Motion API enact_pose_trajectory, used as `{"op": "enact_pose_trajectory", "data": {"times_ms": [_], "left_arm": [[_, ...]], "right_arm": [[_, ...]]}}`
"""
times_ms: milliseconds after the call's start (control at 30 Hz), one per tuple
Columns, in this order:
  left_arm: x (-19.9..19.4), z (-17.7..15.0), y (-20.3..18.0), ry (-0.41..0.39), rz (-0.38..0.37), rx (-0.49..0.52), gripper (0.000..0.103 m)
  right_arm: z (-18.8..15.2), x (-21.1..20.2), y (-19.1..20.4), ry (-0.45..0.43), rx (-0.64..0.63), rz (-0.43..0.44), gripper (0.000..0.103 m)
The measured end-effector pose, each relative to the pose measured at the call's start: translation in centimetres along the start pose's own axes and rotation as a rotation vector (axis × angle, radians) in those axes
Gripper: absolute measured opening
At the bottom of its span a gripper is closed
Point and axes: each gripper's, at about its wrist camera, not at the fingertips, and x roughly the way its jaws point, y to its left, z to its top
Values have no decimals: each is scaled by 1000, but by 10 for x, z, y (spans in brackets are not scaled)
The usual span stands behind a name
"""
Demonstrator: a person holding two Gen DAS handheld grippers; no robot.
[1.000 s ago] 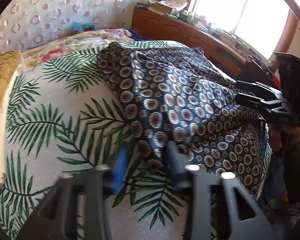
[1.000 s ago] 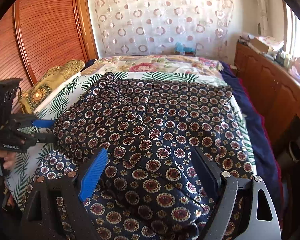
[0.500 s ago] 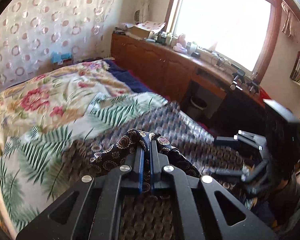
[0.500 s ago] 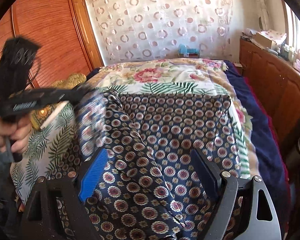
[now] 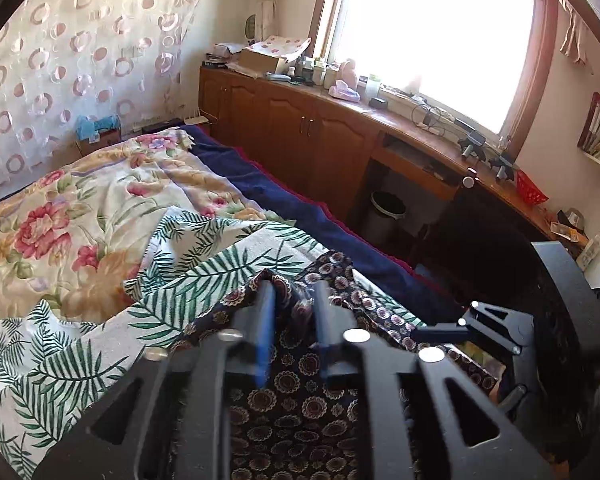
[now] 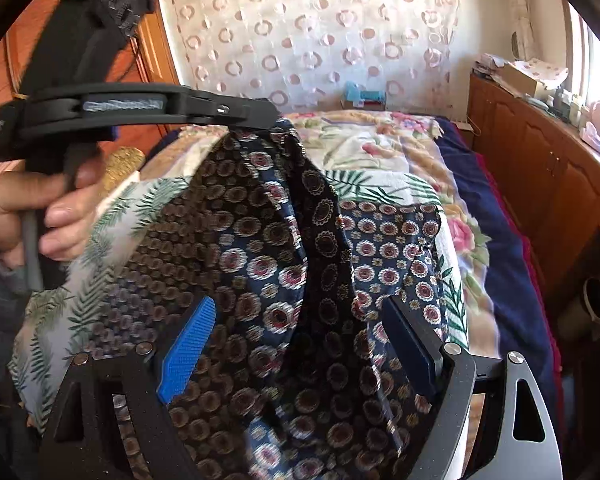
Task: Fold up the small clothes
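**Navy medallion-print garment raised to a peak over a bed**

From the right wrist: left gripper (image 6: 266, 118) at 11 o'clock, carried by a hand (image 6: 40, 208) at 9 o'clock. Lifts 1 corner of the navy garment (image 6: 260, 240), the rest fanning down like a tent onto the leaf-print sheet (image 6: 112, 216). Opening its jaws at this moment, with cloth draped loosely between the pads rather than pinched. Right gripper (image 6: 298, 304) at 6 o'clock, spread wide just above the lower part of the cloth, grasping nothing.

Handling, as a judgement: probably thin, light, limp woven fabric with no stiffness, so likely to slump and slide as soon as released. Best taken at a corner or hem, pinching near the edge rather than mid-panel.

Only from the right wrist: the whole drape, the peak and the paler reverse side at 8 o'clock. Only from the left wrist: the gap between the 2 pads with a fold bunched inside it, plus a bright window (image 5: 432, 32) at 1 o'clock above wooden cabinets (image 5: 300, 136).
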Motion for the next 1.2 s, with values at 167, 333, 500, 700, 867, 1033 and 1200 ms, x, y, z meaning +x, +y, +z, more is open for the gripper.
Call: {"op": "enact_pose_trajectory", "data": {"times_ms": [167, 333, 500, 700, 867, 1033, 1200], "left_arm": [[-12, -14, 11, -11, 36, -8, 71], [-27, -45, 30, -12, 102, -41, 73], [-32, -78, 48, 15, 166, -83, 73], [-36, -110, 59, 18, 199, -132, 73], [-38, -118, 67, -6, 207, -142, 73], [-50, -120, 71, -75, 245, -125, 73], [-52, -123, 74, -82, 296, -110, 73]], "right_arm": [[13, 14, -3, 26, -23, -23, 86], [25, 22, -3, 38, -47, -43, 86], [42, 39, -11, 50, -41, -35, 80], [54, 62, -22, 82, -33, -30, 69], [55, 76, -23, 117, -24, -27, 61], [54, 85, -21, 160, -26, -36, 45], [54, 85, -18, 164, -46, -12, 7]]}}
